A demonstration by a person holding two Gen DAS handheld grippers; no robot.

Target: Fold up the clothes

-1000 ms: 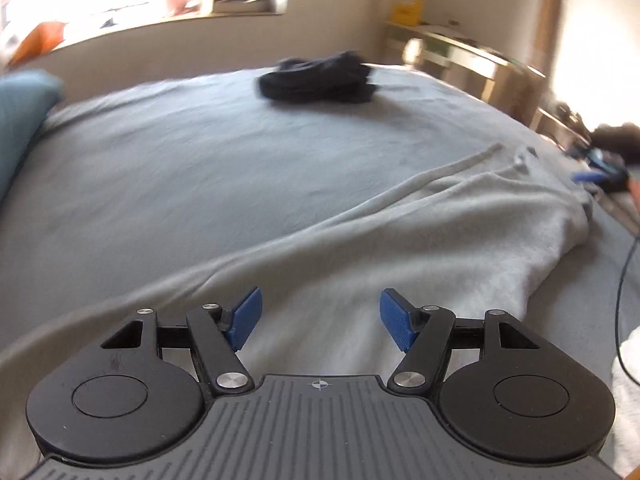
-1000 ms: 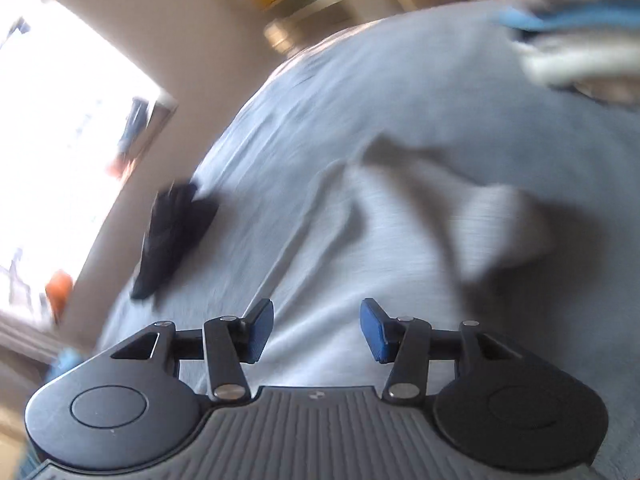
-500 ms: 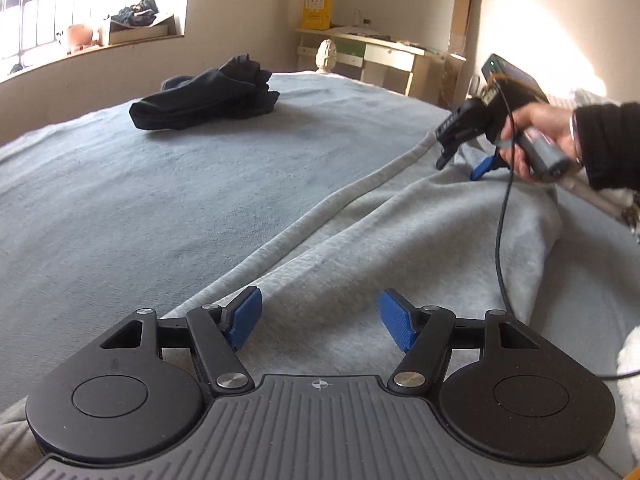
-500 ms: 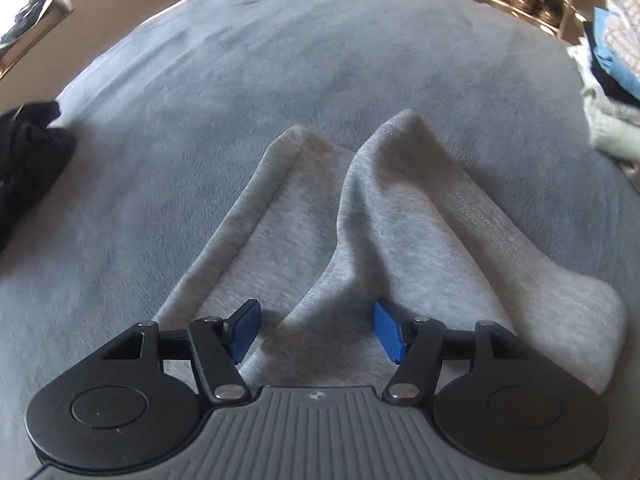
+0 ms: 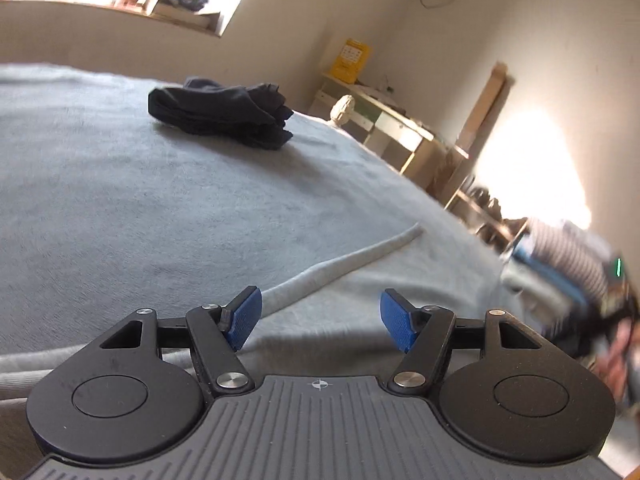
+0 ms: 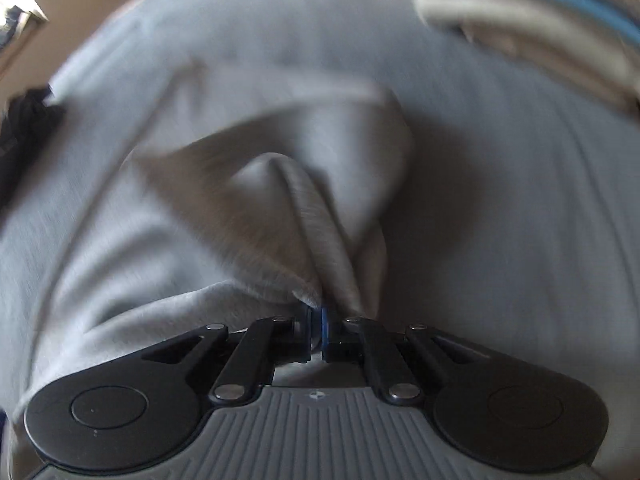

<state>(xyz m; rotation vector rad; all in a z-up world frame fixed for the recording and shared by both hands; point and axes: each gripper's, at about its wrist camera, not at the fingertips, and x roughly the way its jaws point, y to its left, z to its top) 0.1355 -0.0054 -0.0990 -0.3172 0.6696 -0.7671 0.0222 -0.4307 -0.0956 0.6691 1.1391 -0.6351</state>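
Bed (image 5: 120,184): covered in a pale grey-blue blanket; it carries every garment listed here.
Grey garment (image 6: 280,208): light grey knit, lying on the bed. In the right wrist view one part is lifted into a raised fold above the bed, the rest spreading flat to the left of it. In the left wrist view a long narrow edge (image 5: 344,264) runs across the bed, away from the left gripper.
Right gripper (image 6: 317,326): fingers pressed together on a pinch of the grey garment, blue pads almost touching, cloth bunched right at the tips. The view is blurred.
Left gripper (image 5: 321,318): fingers spread wide, blue pads (image 5: 242,320) well apart, holding nothing. It sits low over the bed, with the near end of the grey garment's edge just beside its left finger.
Dark clothes (image 5: 220,114): a black or navy heap on the bed, far from the left gripper, toward the window side.
Clothes pile (image 6: 532,28): white, blue and striped items at the bed's edge, beyond the grey garment; blurred in both views.
Desk (image 5: 384,124): pale wood, against the wall beyond the bed.
Yellow box (image 5: 350,60): on top of the desk.
Windowsill (image 5: 132,12): beyond the bed, behind the dark clothes; small items on it, too washed out by light to tell.
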